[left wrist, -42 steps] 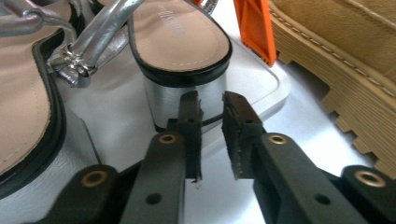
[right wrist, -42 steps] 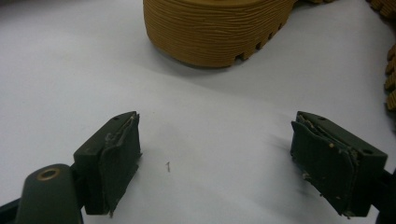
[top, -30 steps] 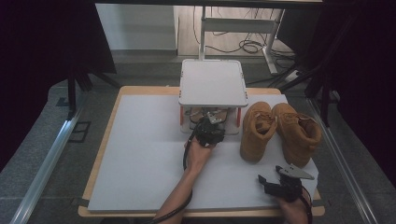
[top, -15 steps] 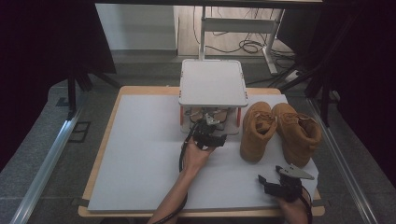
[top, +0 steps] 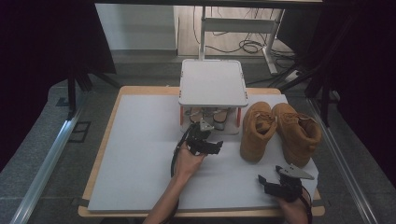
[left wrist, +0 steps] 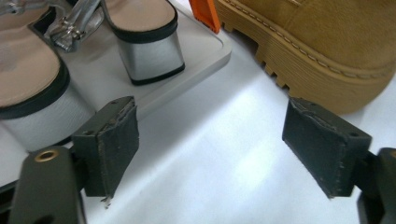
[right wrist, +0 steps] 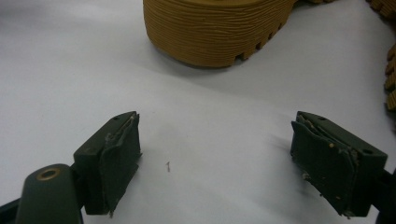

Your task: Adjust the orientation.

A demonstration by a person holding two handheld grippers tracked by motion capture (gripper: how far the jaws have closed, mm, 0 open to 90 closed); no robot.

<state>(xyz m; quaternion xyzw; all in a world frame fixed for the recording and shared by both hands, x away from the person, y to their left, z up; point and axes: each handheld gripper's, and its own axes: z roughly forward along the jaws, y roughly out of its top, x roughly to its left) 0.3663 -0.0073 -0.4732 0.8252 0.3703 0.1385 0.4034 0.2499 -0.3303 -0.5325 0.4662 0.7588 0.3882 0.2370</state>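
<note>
A pair of silver block-heeled sandals (top: 218, 119) stands on the lower shelf of a small white rack (top: 213, 83) with orange legs. In the left gripper view one heel (left wrist: 149, 56) and the second sandal (left wrist: 28, 79) sit on the shelf's tray (left wrist: 201, 51). My left gripper (top: 215, 145) hovers just in front of that shelf. Its jaws have just been opening and now stand open (left wrist: 215, 140) over bare mat, nothing between them. Two tan boots (top: 257, 130) (top: 299, 133) stand right of the rack. My right gripper (top: 270, 176) is open (right wrist: 217, 154) near the front right, facing a boot's sole (right wrist: 215, 28).
A white mat (top: 140, 154) covers the wooden table, wide and bare on the left. The tan boot (left wrist: 327, 42) lies close to the right of my left gripper's jaws. Beyond the table are a desk frame and cables (top: 243, 44) on the floor.
My left gripper has drawn back a little from the rack's lower shelf and its jaws have spread wider. The right gripper has kept still.
</note>
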